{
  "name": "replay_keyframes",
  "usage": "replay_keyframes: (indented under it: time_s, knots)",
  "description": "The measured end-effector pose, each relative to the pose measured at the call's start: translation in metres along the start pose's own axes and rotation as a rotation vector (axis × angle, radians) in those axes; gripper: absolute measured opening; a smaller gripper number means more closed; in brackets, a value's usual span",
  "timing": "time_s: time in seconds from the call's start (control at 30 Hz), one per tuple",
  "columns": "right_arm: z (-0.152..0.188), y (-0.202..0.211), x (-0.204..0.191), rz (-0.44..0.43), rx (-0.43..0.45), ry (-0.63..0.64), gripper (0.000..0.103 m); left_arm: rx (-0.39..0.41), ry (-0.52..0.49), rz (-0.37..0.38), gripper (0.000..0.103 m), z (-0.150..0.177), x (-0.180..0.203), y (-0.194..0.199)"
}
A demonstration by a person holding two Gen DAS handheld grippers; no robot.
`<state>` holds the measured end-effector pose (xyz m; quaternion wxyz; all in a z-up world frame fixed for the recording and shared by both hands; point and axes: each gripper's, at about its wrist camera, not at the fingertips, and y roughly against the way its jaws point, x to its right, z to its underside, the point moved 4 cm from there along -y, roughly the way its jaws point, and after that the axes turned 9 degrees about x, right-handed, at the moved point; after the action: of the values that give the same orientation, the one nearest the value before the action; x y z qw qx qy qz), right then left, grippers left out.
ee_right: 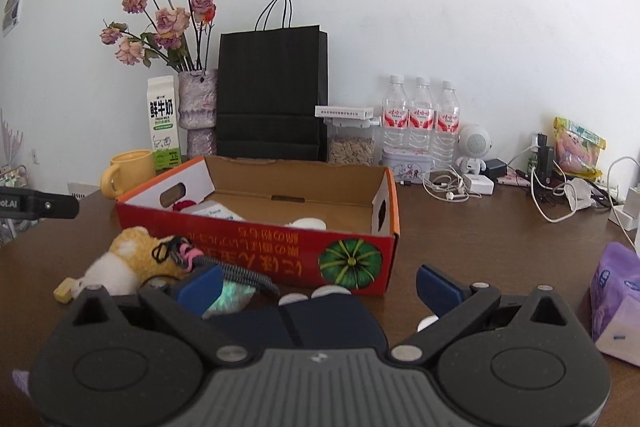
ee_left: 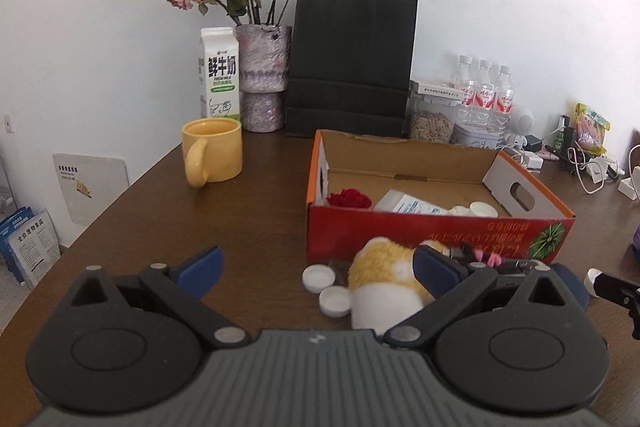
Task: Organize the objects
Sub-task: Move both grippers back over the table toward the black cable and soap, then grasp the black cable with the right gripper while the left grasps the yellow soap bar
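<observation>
Plush toy lying on the desk before the box

The fluffy yellow-and-white plush toy is resting just near of the red cardboard box; left gripper and right gripper jaws are standing spread.

plush toy half hidden, tissue pack cropped

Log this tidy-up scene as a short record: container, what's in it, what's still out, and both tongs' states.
container: red cardboard box, open top, on brown table
inside box: red rose, white tube, white caps
outside, in front of the box: yellow-and-white plush toy, two white caps
left tongs: open, empty
right tongs: open, empty
</observation>
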<state>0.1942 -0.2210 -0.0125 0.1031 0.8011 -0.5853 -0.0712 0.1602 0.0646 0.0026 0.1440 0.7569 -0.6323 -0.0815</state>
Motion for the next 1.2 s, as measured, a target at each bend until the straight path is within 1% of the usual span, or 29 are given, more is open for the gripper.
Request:
replay_keyframes:
  time_s: [0.13, 0.33, 0.47, 0.6, 0.67, 0.73, 0.8, 0.83, 0.93, 1.2]
  knots:
    - [0.025, 0.015, 0.006, 0.018, -0.065, -0.002, 0.103, -0.05, 0.002, -0.027, 0.103, 0.023, -0.016, 0.012]
    - [0.058, 0.028, 0.007, 0.016, -0.153, -0.02, 0.103, -0.121, 0.017, -0.049, 0.103, 0.056, -0.033, 0.027]
    - [0.066, 0.022, 0.004, 0.007, -0.192, -0.02, 0.103, -0.139, 0.024, -0.054, 0.103, 0.067, -0.039, 0.037]
    - [0.068, 0.014, 0.004, 0.02, -0.198, -0.04, 0.102, -0.138, 0.033, -0.058, 0.103, 0.069, -0.045, 0.043]
    - [0.069, 0.01, 0.004, 0.024, -0.203, -0.059, 0.097, -0.139, 0.036, -0.06, 0.103, 0.069, -0.048, 0.045]
    - [0.072, 0.006, 0.002, 0.022, -0.218, -0.066, 0.089, -0.137, 0.039, -0.06, 0.103, 0.069, -0.049, 0.045]
    - [0.072, 0.007, -0.001, 0.033, -0.206, -0.045, 0.076, -0.136, 0.04, -0.058, 0.103, 0.069, -0.051, 0.046]
    - [0.071, 0.009, -0.003, 0.023, -0.197, -0.042, 0.057, -0.137, 0.041, -0.058, 0.103, 0.069, -0.051, 0.045]
    - [0.069, 0.012, -0.005, 0.006, -0.189, -0.044, 0.056, -0.14, 0.043, -0.056, 0.103, 0.069, -0.052, 0.041]
    - [0.065, 0.024, -0.001, 0.039, -0.147, -0.049, 0.056, -0.154, 0.027, -0.05, 0.103, 0.064, -0.049, 0.015]
